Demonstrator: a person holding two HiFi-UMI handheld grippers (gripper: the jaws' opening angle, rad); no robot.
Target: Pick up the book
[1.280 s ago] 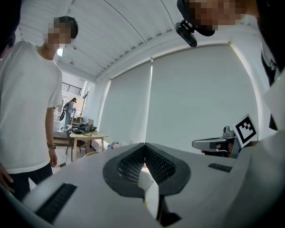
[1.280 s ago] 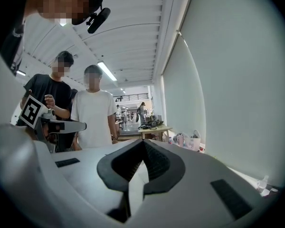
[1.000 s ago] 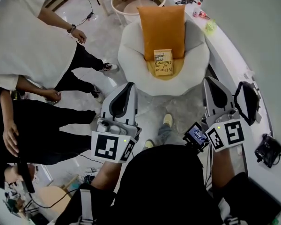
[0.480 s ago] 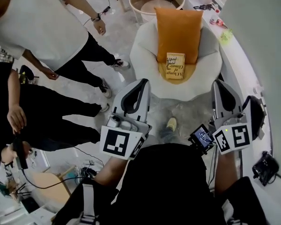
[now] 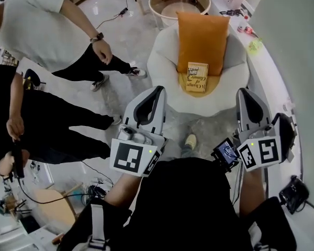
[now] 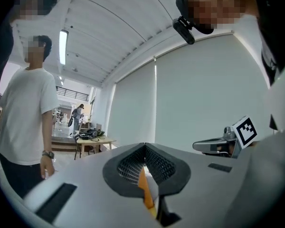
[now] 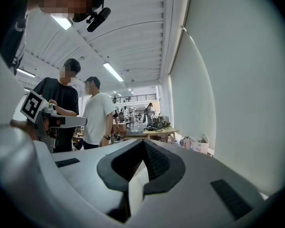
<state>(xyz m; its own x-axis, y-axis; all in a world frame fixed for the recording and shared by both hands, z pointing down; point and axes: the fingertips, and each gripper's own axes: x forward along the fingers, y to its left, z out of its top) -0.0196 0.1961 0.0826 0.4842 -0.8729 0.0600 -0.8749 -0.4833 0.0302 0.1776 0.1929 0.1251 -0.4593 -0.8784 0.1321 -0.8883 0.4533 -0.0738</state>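
- The small tan paperback book (image 5: 197, 77) sits on the seat of the round white armchair (image 5: 165, 72), far ahead of you. It rests against the foot of the upright orange cushion (image 5: 201, 35).
- Your left gripper (image 5: 157, 91) points at the chair's near left side, well apart from the book. Its jaws are pressed together with nothing pinched between them.
- Your right gripper (image 5: 245, 93) is held by the chair's near right edge, also apart from the book, with its jaws pressed together and empty.
- To your left, a person in a white T-shirt (image 5: 36, 25) and a person in black clothes (image 5: 42, 124) stand on the grey floor (image 5: 120, 41).
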